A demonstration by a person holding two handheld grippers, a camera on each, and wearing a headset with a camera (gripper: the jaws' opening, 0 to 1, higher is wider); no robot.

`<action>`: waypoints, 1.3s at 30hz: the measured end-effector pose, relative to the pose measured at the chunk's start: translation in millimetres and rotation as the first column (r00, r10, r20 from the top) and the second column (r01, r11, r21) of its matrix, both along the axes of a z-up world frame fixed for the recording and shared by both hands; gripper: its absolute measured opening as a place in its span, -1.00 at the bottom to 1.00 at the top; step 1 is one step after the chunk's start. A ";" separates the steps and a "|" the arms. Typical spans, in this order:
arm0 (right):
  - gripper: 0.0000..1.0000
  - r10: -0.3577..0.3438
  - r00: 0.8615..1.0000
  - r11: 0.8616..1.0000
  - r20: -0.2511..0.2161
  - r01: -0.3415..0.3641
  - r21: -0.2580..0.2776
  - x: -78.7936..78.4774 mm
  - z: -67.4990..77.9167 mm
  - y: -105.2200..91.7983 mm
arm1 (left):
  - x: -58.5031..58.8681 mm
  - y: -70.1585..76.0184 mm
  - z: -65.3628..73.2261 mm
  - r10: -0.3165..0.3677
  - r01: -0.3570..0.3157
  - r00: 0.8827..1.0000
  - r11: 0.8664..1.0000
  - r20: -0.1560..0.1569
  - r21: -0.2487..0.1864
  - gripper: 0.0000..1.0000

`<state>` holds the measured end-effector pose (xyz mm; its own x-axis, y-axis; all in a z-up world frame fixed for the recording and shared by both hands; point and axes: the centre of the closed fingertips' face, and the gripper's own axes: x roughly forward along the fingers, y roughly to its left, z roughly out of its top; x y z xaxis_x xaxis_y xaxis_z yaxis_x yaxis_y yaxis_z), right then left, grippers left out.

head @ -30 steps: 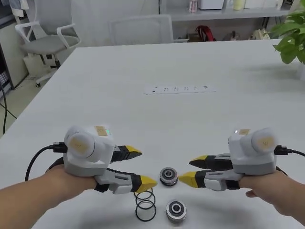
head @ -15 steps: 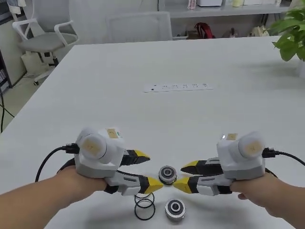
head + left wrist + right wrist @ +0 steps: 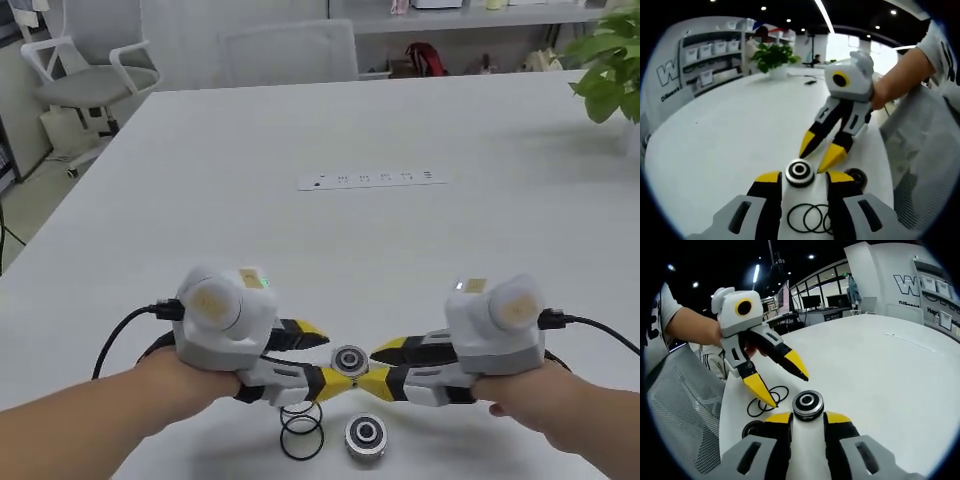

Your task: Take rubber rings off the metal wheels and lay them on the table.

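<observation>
A small metal wheel (image 3: 350, 360) with a dark rim lies on the white table (image 3: 330, 240) near its front edge. My left gripper (image 3: 320, 360) comes at it from the left, open, its yellow tips on either side of the wheel (image 3: 800, 172). From the right comes my right gripper (image 3: 373, 366), also open, its tips flanking the same wheel (image 3: 808, 406). A second wheel (image 3: 366, 437) lies closer to me. Two black rubber rings (image 3: 300, 430) lie overlapping on the table beside it, under the left gripper (image 3: 804, 178).
A white power strip (image 3: 372, 180) lies flat mid-table. Office chairs (image 3: 90, 85) stand beyond the far edge, and a potted plant (image 3: 610, 60) sits at the far right. Black cables (image 3: 125, 335) trail from both grippers.
Both grippers have moved inward toward each other, so their tips now meet around the upper wheel. The wheels and rings have not moved on the table.
</observation>
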<state>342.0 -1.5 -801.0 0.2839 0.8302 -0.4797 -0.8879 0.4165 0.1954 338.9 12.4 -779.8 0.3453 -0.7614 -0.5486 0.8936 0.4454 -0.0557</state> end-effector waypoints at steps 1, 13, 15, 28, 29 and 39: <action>-0.58 0.000 1.000 1.000 0.000 0.000 0.001 0.0 -0.1 0.1 | 1.0 -1.0 -0.3 0.003 -0.003 1.000 1.000 -0.002 0.000 -0.29; -0.60 -0.004 1.000 1.000 -0.005 0.004 0.002 0.1 -2.7 -1.3 | 4.8 -8.0 -10.9 0.011 -0.010 1.000 1.000 -0.029 0.024 -0.48; -0.60 -0.004 1.000 1.000 -0.006 0.005 0.003 -0.1 -2.5 -1.3 | 5.9 -8.2 -10.3 0.016 -0.015 0.999 1.000 -0.028 0.023 -0.53; -0.68 -0.001 1.000 1.000 -0.008 0.001 -0.003 -0.1 -6.6 -0.2 | 9.1 -8.6 -11.0 0.010 -0.011 1.000 0.998 0.017 0.055 -0.69; -0.69 -0.003 1.000 1.000 -0.007 0.003 -0.001 0.5 -6.6 -0.2 | 8.5 -10.0 -11.7 0.005 -0.007 1.000 0.998 0.026 0.059 -0.71; -0.88 -0.019 0.999 1.000 -0.033 0.019 0.000 1.3 -9.2 -3.7 | 7.7 -10.2 -12.6 -0.005 0.002 0.999 0.997 0.037 0.074 -0.72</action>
